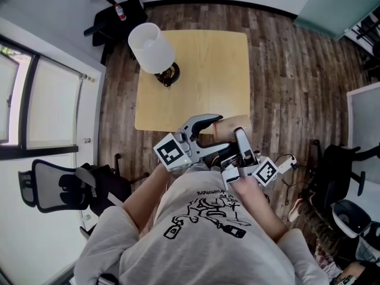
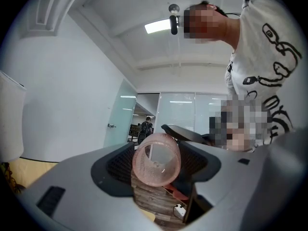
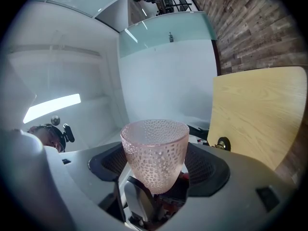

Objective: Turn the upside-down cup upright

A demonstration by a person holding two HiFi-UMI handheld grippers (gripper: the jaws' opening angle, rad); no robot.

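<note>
**Student:** Closest to the head camera is the person's printed shirt (image 1: pixel 208 230). Just beyond it, where is the cup (image 3: pixel 154 153)?

**Tutor:** It is off the table (image 1: pixel 196 82) and in the air, squarely between the pads of the right claw (image 3: pixel 158 170). That claw is clamped across the cup's wall, below the rim. In the right claw's own view the mouth is uppermost and the narrow base lowest.

**Student:** And the left claw (image 2: pixel 158 162)?

**Tutor:** Its jaws stand wide, one on each side of the same cup, which it sees end-on along the axis. The pads reach the outline of the wall, but nothing shows them pressing, so it is judged not yet gripping.

**Student:** How will the cup handle?

**Tutor:** It is small, thin-walled, translucent pink and dimpled all over, so probably light and stiff. Whether it is glass or plastic cannot be told, so treat it as breakable above the wooden floor (image 1: pixel 285 70). The dimples help the pads bite, while the taper invites slipping toward the base. The best hold is on opposite sides at mid-wall with a moderate squeeze, never on the rim alone.
</note>
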